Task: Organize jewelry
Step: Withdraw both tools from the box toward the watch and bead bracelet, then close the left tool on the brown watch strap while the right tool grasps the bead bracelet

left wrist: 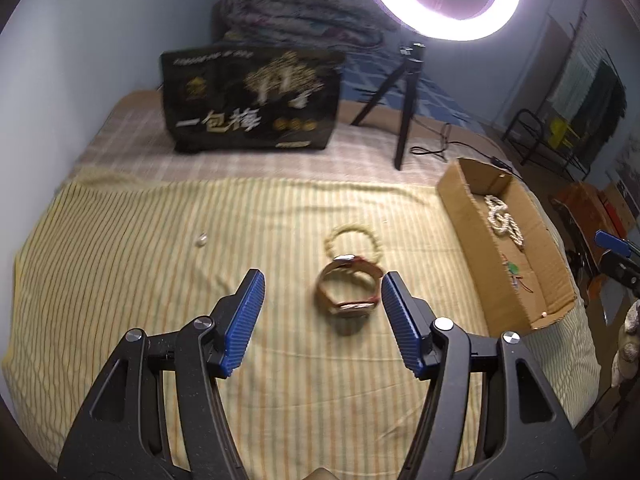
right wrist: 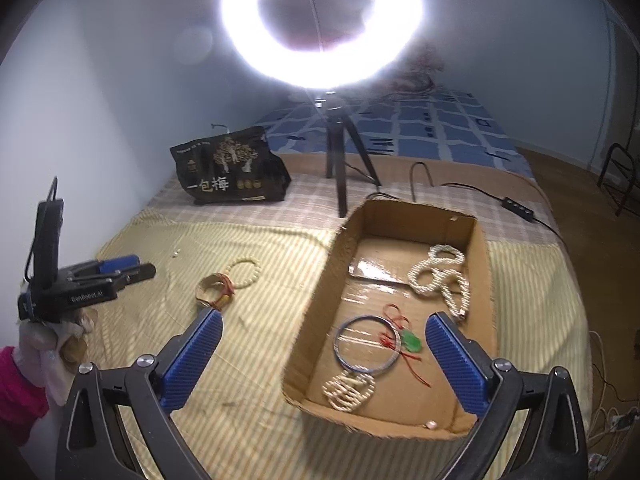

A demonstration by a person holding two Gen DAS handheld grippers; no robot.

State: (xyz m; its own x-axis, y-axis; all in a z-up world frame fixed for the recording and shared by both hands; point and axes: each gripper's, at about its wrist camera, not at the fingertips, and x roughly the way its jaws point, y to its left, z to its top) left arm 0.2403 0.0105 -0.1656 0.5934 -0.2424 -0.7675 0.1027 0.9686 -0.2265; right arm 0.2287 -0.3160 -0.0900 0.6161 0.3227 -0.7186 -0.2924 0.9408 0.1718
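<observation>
Both grippers stand wide open and hold nothing. Left gripper [left wrist: 323, 280] hovers low over the striped yellow bedcover [left wrist: 160, 240], its two blue ribbed pads spread on either side of a brown leather watch [left wrist: 347, 288] — the strap is curled into a loop, with a silver case at its far side. Just beyond the watch, touching it, lies one cream bead bracelet [left wrist: 354, 242]. One small pale bead-like piece [left wrist: 201, 239] sits alone, well apart to the left.

Right gripper [right wrist: 323, 336] hangs above the near end of the shallow cardboard box [right wrist: 486, 280], which rests on the bedcover to the right of the watch. Inside it I count five pieces: one long white bead necklace [right wrist: 440, 280] bunched in loops at the far end, one thin metallic bangle [right wrist: 367, 344], one green pendant on red cord [right wrist: 412, 342], one woven cream bead piece [right wrist: 349, 390] at the near wall, and one tiny pinkish bead [right wrist: 431, 424] in the near corner.

From the right wrist view the other tool's side reads "GenRobot.AI", held in a gloved hand [right wrist: 52, 344].

Behind stands one black snack bag [left wrist: 252, 100] with gold tree art and white characters "一包梅", beside one ring light [right wrist: 322, 20] on a black tripod [right wrist: 340, 160].
</observation>
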